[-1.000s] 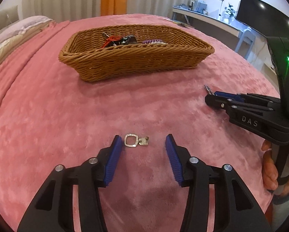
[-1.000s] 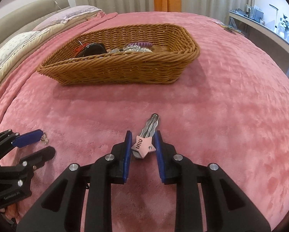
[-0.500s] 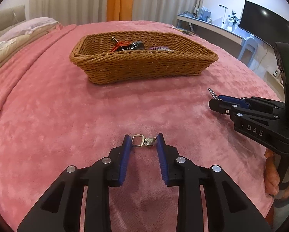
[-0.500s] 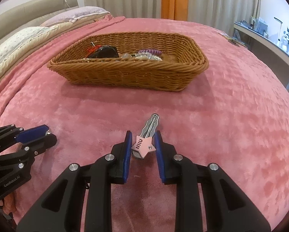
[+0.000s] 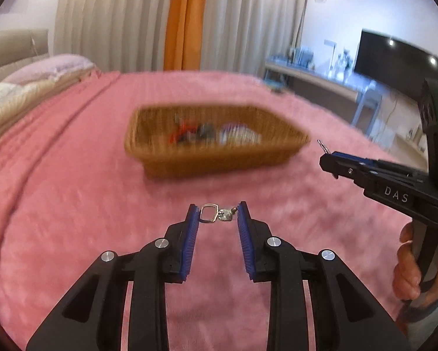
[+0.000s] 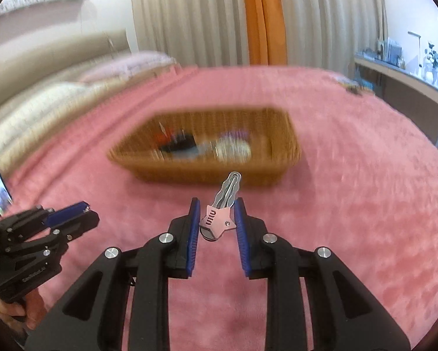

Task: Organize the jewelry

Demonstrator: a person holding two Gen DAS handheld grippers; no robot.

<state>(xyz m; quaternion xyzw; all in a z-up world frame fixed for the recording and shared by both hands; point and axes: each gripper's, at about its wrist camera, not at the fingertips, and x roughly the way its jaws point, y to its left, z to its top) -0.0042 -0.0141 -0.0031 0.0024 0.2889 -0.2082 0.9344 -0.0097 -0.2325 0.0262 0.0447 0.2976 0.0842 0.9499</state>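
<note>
My left gripper (image 5: pixel 218 215) is shut on a small silver earring (image 5: pixel 216 213) with a square ring, held between the blue pads above the pink blanket. My right gripper (image 6: pixel 217 215) is shut on a pink star-shaped hair clip (image 6: pixel 220 218) whose wavy metal prong points toward the wicker basket (image 6: pixel 207 172). The basket (image 5: pixel 219 158), blurred by motion, lies ahead in both views and holds several pieces of jewelry. In the left wrist view the right gripper (image 5: pixel 325 153) shows at the right. In the right wrist view the left gripper (image 6: pixel 85 213) shows at the lower left.
A pink blanket (image 5: pixel 72 190) covers the bed. Pillows (image 6: pixel 58 96) lie at the far left. Curtains hang behind the bed. A desk (image 5: pixel 321 79) and a dark screen (image 5: pixel 397 61) stand to the right. A hand (image 5: pixel 415 266) holds the right gripper's handle.
The left gripper closed on the earring. Both grippers have risen off the blanket with their pieces, and the basket now sits lower in both views.
</note>
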